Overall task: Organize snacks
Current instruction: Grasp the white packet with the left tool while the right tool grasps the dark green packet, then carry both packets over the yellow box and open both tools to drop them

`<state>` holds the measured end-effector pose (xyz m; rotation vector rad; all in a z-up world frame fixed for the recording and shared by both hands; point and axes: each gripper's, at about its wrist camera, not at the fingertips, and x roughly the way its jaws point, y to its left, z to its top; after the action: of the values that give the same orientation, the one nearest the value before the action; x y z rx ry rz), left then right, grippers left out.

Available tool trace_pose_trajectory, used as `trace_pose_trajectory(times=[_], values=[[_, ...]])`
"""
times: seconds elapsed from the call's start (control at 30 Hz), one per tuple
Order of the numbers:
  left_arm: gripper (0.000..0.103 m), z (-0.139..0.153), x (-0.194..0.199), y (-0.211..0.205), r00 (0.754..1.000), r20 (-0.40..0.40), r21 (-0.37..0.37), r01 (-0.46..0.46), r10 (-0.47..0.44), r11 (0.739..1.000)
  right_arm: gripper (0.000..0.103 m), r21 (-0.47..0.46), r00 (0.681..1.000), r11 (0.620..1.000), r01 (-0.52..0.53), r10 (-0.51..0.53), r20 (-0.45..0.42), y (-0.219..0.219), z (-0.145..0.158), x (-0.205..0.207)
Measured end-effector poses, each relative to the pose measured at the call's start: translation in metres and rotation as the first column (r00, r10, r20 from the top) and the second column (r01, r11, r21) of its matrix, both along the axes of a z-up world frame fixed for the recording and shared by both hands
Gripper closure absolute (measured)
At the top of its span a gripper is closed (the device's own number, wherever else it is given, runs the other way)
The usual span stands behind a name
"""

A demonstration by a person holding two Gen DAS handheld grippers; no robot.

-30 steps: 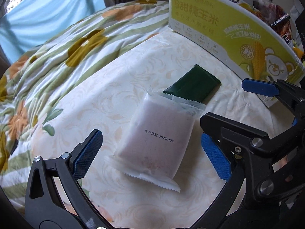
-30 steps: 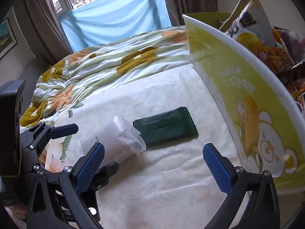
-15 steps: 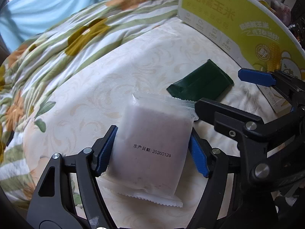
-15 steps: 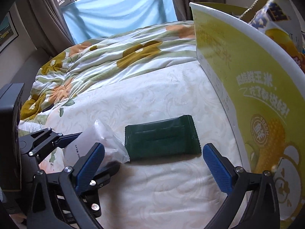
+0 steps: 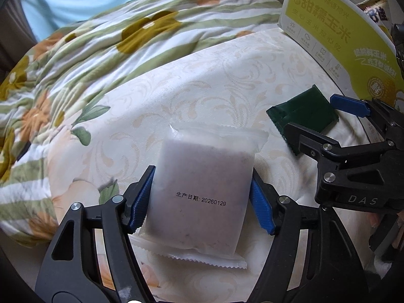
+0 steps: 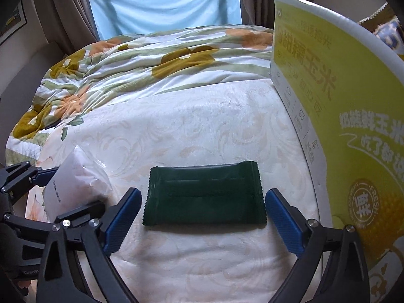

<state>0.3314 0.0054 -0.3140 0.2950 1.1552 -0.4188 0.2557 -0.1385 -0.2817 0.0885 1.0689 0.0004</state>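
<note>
**Two snack packets on the mattress, one in each gripper's reach**

Cream mattress fabric (image 6: 202, 126) with a pale scroll pattern fills the middle of both views, with a floral quilt (image 6: 141, 70) bunched up behind it and a blue window covering (image 6: 164, 2) beyond that. A yellow-green carton (image 6: 341, 131) printed with Chinese characters and a corn picture stands along the right edge of the mattress; snack bags (image 5: 376, 12) poke out above its rim.

The left gripper (image 5: 202, 197) has its blue pads pressed against both long sides of a frosted white packet (image 5: 202, 192), which bears a printed date line and lies flat on the mattress, its crimped end toward the camera.

The right gripper (image 6: 202, 217) sits with its fingers spread wide, one on each side of a dark green packet (image 6: 204, 197). Neither blue pad touches the wrapper; a narrow gap shows at both ends. The green packet lies flat, its long side across the view, near the carton's wall but apart from it. In the left wrist view it lies just beyond the white packet, partly hidden behind the right gripper's frame.
</note>
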Motion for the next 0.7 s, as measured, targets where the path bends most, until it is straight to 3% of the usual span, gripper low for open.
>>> trace_pose_trajectory(times=[0.17,0.3,0.47,0.7], values=[[0.038,0.001,-0.002,0.008,0.999,-0.015,0.000,-0.040,0.040,0.999,0.008,-0.076,0.999,0.996,-0.054,0.053,-0.011,0.007,-0.005,0.002],[0.038,0.000,-0.001,0.012,0.998,-0.027,-0.004,-0.059,0.059,0.998,0.009,-0.080,0.998,0.995,-0.063,0.063,-0.002,0.010,-0.006,0.002],[0.038,-0.001,0.003,0.009,0.996,-0.051,0.001,-0.073,0.073,0.997,0.026,-0.073,0.995,0.993,-0.092,0.094,0.019,0.014,-0.003,0.000],[0.042,0.003,-0.002,0.017,0.991,-0.047,-0.035,-0.124,0.122,0.992,0.037,-0.069,0.995,0.993,-0.094,0.097,0.032,0.018,-0.001,-0.002]])
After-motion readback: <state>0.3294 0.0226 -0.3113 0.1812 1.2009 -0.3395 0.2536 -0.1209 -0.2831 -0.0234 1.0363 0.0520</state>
